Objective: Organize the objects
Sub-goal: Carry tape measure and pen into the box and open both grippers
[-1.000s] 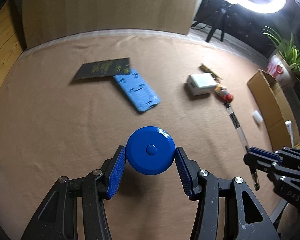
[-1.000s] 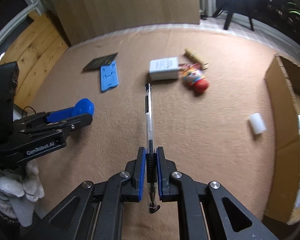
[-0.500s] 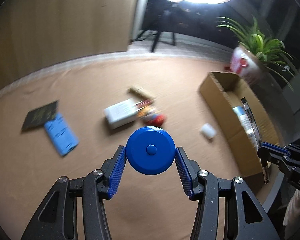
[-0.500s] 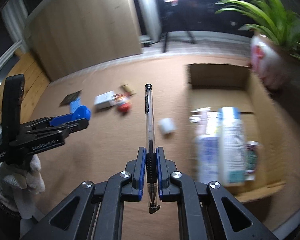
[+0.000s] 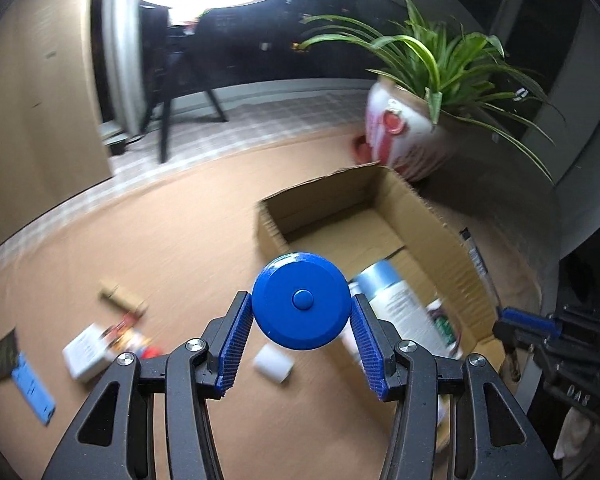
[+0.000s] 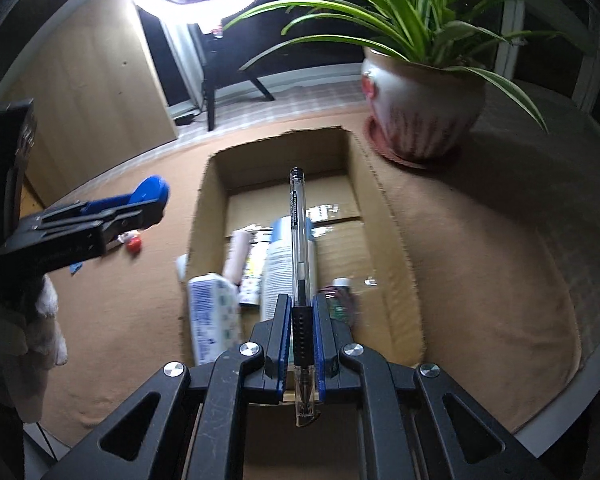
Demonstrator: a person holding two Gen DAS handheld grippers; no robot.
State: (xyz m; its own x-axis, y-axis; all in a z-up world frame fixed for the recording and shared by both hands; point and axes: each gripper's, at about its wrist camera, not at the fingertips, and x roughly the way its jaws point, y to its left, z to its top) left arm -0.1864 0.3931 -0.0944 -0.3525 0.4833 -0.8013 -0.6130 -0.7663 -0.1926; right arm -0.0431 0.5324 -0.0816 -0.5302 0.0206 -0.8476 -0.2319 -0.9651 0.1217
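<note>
Here's the tan surface (image 5: 172,248), and the box (image 6: 396,248) is our landmark, open-topped, with a potted plant (image 6: 420,104) just beyond its far right corner. Plenty is in the box already: a pale blue can (image 6: 278,256), a white patterned pack (image 6: 212,312), some smaller bits I can't name. Left of the box, work remains: a white carton (image 5: 86,354), a small white roll (image 5: 272,364) nearest the box, a blue case (image 5: 32,388) farthest out, a red toy (image 6: 133,244). Above the box, the right gripper (image 6: 302,328) has its jaws narrow, pinching a pen (image 6: 299,232) that points along it. The left gripper (image 5: 300,328), just left of the box, has its jaws half wide, clamping a blue disc (image 5: 300,306). Looks past halfway to me: two drops pending.
</note>
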